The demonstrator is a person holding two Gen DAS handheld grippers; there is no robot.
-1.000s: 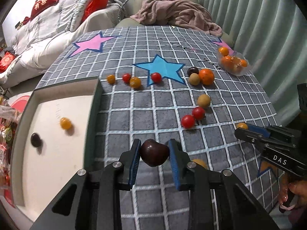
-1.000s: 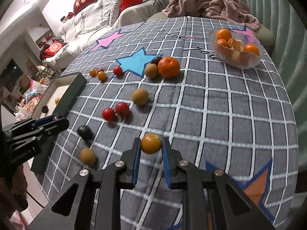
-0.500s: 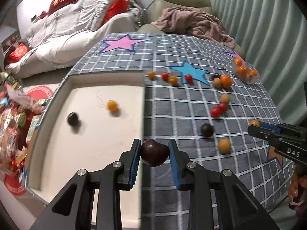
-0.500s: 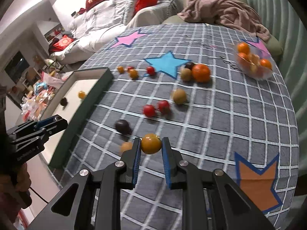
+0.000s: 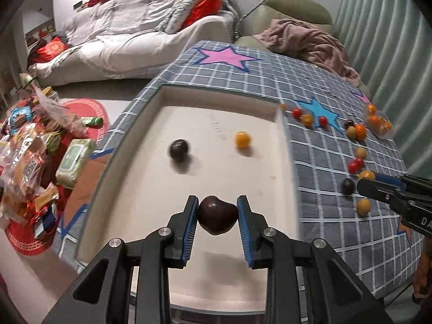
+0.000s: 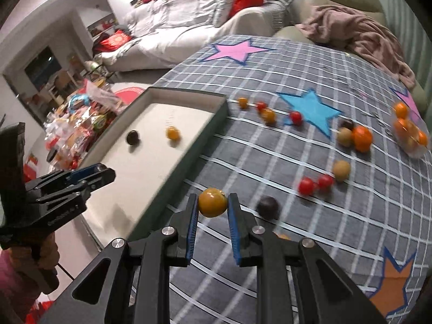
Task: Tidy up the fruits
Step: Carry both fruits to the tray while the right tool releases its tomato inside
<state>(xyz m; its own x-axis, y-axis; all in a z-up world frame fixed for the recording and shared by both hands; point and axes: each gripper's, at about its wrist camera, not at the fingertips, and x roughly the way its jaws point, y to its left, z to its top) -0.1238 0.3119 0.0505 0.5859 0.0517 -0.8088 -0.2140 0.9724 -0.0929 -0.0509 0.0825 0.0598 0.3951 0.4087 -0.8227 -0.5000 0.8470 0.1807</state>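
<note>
The table (image 6: pixel 297 216), under a grey checked cloth with stars, carries a shallow white tray (image 5: pixel 280 162) at its nine o'clock side. A clear bowl (image 6: pixel 413 145) of oranges sits toward two o'clock. Inside the tray lie a dark plum (image 5: pixel 178 149) and an orange fruit (image 5: pixel 243 139), apart. The left gripper (image 5: pixel 217 216), jaws clenched on a dark cherry (image 5: pixel 217 217), hangs over the tray. The right gripper (image 6: pixel 213 205) grips a yellow-orange fruit (image 6: pixel 212 202) above the cloth just beside the tray's wall.

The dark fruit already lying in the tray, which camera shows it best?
The left wrist view: the dark fruit sits near the frame's middle, large, on the tray floor. The right wrist view shows it smaller, off to the left.
</note>
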